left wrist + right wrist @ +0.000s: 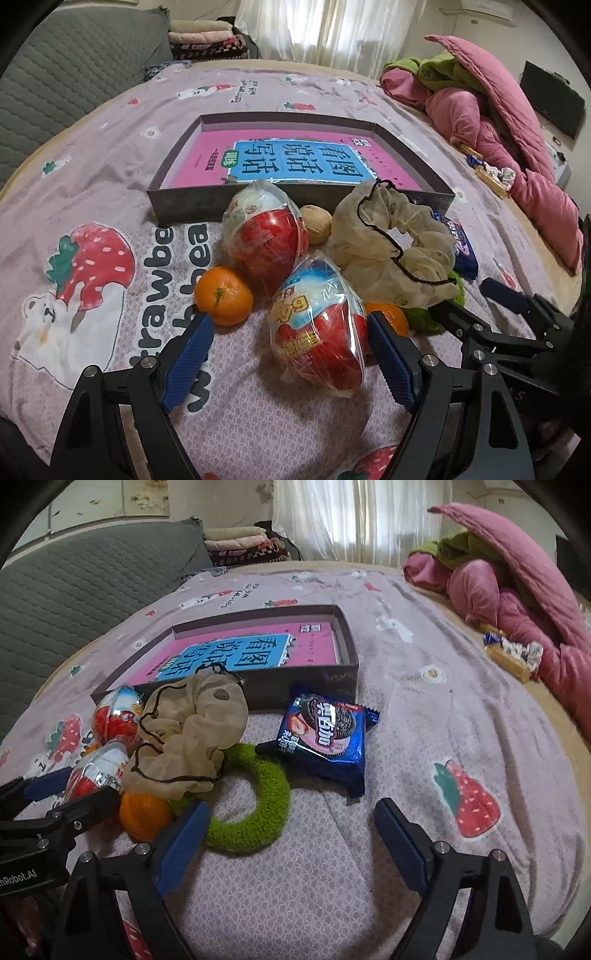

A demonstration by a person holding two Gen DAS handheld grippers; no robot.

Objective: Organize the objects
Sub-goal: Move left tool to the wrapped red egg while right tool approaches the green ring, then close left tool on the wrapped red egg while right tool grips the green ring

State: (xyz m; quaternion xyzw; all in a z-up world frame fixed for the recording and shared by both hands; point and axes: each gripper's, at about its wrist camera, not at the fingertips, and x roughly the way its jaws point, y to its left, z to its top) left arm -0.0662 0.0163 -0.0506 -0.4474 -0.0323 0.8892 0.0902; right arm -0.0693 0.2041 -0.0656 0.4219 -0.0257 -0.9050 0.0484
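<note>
While we look down over the bed [258, 424], our left tool [290, 332] hangs with its blue pads spread wide, and the nearer wrapped toy egg [317, 332] lies on the sheet between them; neither pad presses on it. At the far left of the heap sits an orange [223, 295], just beside the tip of the left pad. Behind it a second wrapped toy egg [264, 232] leans tilted, and a small walnut [316, 224] rests just to its right, near the box wall. Further back lies the shallow dark box [184, 206], open at the top, with a pink and blue book [295, 166] flat inside it. To the right of the eggs, a crumpled beige mesh bag [388, 243] with a dark drawstring lies over a green knitted ring [258, 812]. A second orange [142, 812] peeks out beneath the bag, touching the ring's left edge. Right of the bag, a blue cookie packet [325, 738] lies flat, just in front of the box's near corner. Our right tool [291, 812] is spread open over the bare sheet, gripping nothing; its left pad lies against the ring's edge, and the packet sits just beyond the gap. A pink quilt [517, 590] is piled at the far right.
</note>
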